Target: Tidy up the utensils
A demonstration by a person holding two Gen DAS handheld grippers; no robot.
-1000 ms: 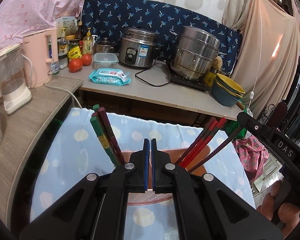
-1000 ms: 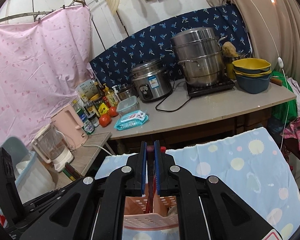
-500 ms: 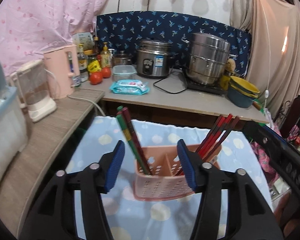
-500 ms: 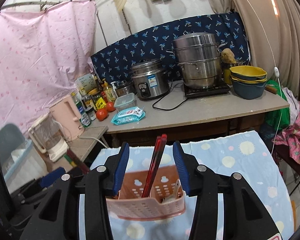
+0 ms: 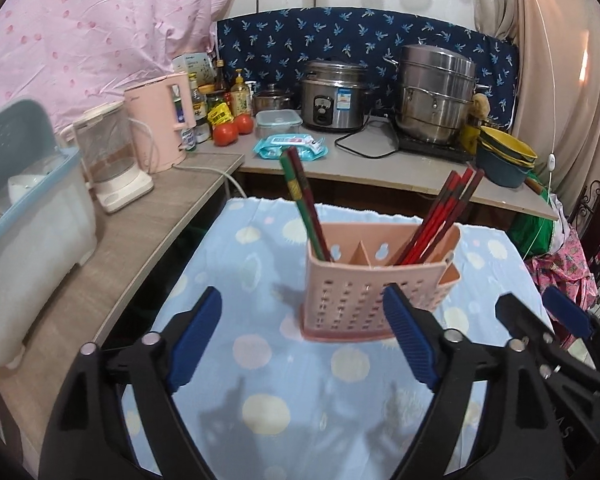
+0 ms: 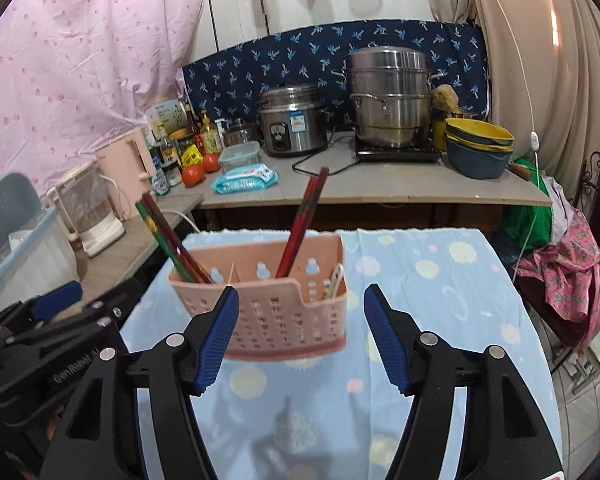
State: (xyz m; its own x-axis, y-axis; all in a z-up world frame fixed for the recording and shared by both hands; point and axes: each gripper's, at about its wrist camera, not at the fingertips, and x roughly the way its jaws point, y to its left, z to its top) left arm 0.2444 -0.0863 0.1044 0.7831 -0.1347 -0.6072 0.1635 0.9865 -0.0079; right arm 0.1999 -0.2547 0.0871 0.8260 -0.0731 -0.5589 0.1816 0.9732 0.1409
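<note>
A: Where did the utensils sit?

B: In the pink caddy [image 5: 374,292], standing on the blue dotted cloth [image 5: 260,360] toward the table's far half. The green-and-dark chopsticks [image 5: 304,204] leaned left out of the left compartment, and the red chopsticks [image 5: 440,220] leaned right out of another compartment further right. The sorting looked about done, I'd judge, each kind kept to its own slot. In the right wrist view, a pale utensil [image 6: 334,280] lay in the rightmost slot.

A: And the grippers?

B: The left gripper [image 5: 300,344] was spread wide and empty, near side of the caddy, not touching it. The right gripper [image 6: 300,340] was likewise wide and holding nothing.

A: Room to move?

B: Bare cloth lay between both grippers and the caddy. The wooden counter [image 5: 132,240] bordered the table's left edge, and the right edge dropped to the floor. The leaning tips were what a careless reach might catch.
</note>
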